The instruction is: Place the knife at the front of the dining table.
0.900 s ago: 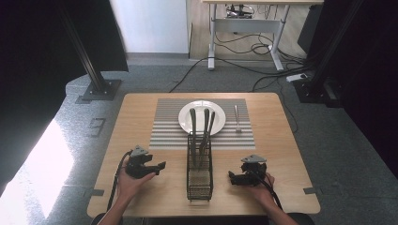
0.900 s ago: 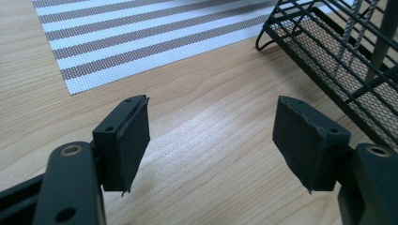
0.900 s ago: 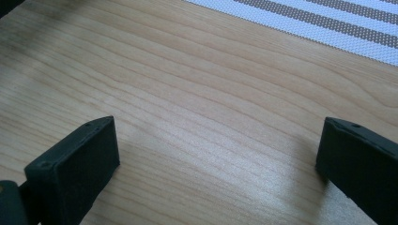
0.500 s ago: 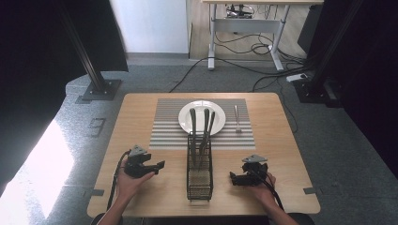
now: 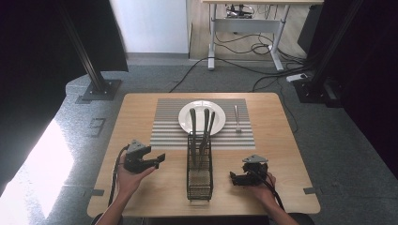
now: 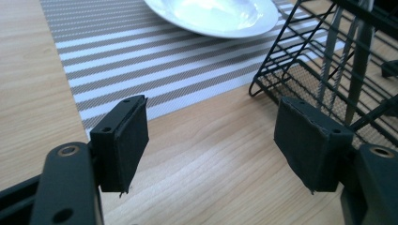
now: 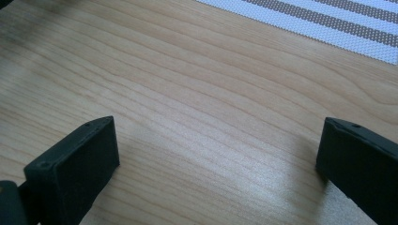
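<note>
While both jaws stand apart on each, the left hand-held gripper point(image 5: 158, 159) and right hand-held gripper point(image 5: 233, 177) flank a black wire caddy point(image 5: 200, 169) on the desk point(image 5: 281, 154); utensil handles point(image 5: 205, 123) lean toward a white plate point(image 5: 202, 116) on the striped placemat point(image 5: 164, 126); a fork point(image 5: 237, 118) lies beside the plate.

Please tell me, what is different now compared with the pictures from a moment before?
Almost nothing changed. The left tongs and right tongs stay open and empty at about the same places beside the wire caddy. The plate, striped placemat and fork did not move.
</note>
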`<state>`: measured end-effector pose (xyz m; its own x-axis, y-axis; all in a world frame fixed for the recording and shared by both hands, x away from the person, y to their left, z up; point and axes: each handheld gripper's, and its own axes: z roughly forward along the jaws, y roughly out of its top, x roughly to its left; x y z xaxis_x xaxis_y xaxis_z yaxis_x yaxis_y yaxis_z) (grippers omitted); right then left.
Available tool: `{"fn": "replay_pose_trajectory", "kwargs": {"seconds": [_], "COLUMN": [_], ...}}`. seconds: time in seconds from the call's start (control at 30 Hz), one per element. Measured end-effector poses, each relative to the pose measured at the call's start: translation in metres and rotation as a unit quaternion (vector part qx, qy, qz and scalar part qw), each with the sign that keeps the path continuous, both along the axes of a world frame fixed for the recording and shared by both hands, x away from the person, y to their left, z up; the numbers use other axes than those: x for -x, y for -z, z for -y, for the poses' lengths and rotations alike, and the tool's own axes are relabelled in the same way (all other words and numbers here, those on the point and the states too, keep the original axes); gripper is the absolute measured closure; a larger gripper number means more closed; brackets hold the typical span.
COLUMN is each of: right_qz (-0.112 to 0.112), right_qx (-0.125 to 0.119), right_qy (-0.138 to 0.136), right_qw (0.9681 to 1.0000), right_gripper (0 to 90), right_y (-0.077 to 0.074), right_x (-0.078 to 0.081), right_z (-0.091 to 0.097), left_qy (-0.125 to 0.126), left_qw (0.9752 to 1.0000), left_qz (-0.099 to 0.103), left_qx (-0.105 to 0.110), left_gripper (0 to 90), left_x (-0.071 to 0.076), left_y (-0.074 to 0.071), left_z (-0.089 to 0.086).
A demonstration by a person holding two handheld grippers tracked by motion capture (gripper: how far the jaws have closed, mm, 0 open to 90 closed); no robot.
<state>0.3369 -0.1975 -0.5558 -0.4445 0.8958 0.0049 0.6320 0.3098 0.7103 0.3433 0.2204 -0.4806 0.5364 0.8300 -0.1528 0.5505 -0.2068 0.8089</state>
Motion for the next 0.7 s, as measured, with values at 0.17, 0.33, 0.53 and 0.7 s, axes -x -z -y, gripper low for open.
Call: {"fn": "replay_pose_trajectory", "kwargs": {"seconds": [0.17, 0.33, 0.53, 0.7], "right_qz": [0.002, 0.002, 0.002, 0.002], "right_qx": [-0.001, -0.002, -0.001, -0.002], "right_qy": [0.000, 0.000, 0.000, 0.000], "right_qw": [1.0000, 1.0000, 1.0000, 1.0000], "right_gripper": [0.0, 0.0, 0.0, 0.0], "right_y": [0.000, 0.000, 0.000, 0.000], "right_x": [0.000, -0.001, -0.001, -0.001], "right_z": [0.000, 0.000, 0.000, 0.000], "left_qy": [0.003, 0.006, 0.012, 0.017], "left_qw": [1.0000, 1.0000, 0.9998, 0.9995], "left_qz": [-0.007, 0.002, 0.010, 0.015], "left_qx": [0.002, 0.006, 0.012, 0.024], "left_gripper": [27.3, 27.8, 27.7, 27.8], "left_x": [-0.003, -0.004, -0.006, -0.006], "left_y": [-0.003, -0.011, -0.021, -0.029], "left_z": [0.002, 0.005, 0.009, 0.009]}}
